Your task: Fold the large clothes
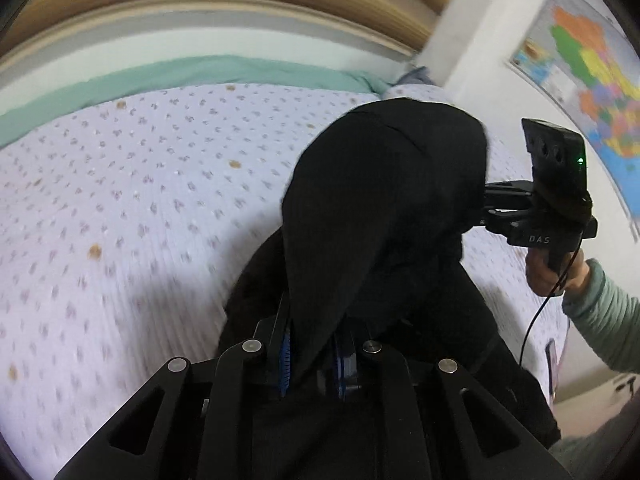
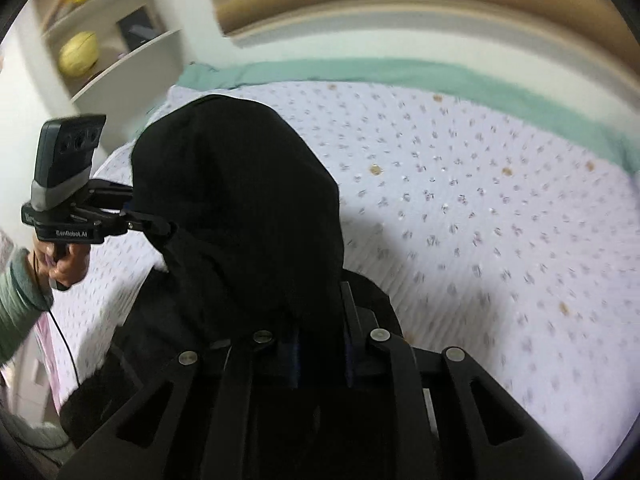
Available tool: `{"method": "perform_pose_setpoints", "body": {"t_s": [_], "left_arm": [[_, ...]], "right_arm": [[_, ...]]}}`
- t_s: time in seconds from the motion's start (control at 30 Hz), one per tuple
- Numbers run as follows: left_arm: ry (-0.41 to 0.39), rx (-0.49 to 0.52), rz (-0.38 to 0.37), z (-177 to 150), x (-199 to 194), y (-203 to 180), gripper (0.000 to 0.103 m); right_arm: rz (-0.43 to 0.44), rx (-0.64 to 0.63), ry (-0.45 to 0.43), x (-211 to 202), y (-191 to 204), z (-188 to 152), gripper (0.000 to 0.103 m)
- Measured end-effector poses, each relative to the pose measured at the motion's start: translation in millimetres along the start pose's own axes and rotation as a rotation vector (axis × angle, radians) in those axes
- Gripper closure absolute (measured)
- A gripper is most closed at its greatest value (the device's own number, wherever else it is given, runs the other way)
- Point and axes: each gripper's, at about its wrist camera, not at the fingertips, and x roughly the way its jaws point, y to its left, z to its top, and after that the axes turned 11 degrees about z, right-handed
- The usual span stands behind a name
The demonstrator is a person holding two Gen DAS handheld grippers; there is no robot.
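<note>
A: What does the garment (image 1: 384, 200) look like?

B: Black, finely ribbed and matte, with no print that I can make out. It is held up above the bed (image 1: 120, 208) and drapes in one rounded hump between the two grippers, with a long tapering fold hanging down from the hump.

A: Where does it sit relative to the bed?

B: Over the near side of the bed, lifted off the spotted lilac sheet; its lower part bunches close to the cameras, and I cannot tell if that part touches the sheet. It casts a shadow on the sheet just beside it.

A: And the grippers?

B: The left gripper (image 1: 312, 364) has its fingers closed tight on a pinch of the cloth, blue pads showing at either side of the fold. The right gripper (image 2: 320, 356) is likewise clamped on the fabric, which spills over its fingers. Each reaches into the hump from opposite sides.

A: Anything else near the bed?

B: A green blanket (image 1: 192, 72) along the far edge, a map (image 1: 592, 72) on the wall and a shelf (image 2: 120, 20) to the side.
</note>
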Motion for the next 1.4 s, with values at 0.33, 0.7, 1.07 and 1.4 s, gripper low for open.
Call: {"method": "perform_pose_setpoints", "body": {"t_s": [0.33,0.7,1.07,1.4], "left_arm": [[0.178,-0.033,0.051,-142.4,-1.3,-64.2,0.084],[0.200,-0.119,0.118,-188.7,-41.6,-61.8,0.084],[-0.039,-0.286,-0.141,-124.8,-93.7,-84.8,0.067],[0.338,-0.406,-0.111,-214.4,67.7,-87.5,0.073]], "right_arm": [[-0.002,0.111,0.111,-12.3,65.4,-148.2,0.080],[-0.026,0.235,0.129,-49.6,83.4,-194.7,0.075],[0.077,0.209,-0.074,-76.7,133.3,-116.3,0.043],[-0.103,0.388,0.266,67.0,93.1,-218.6,0.050]]}}
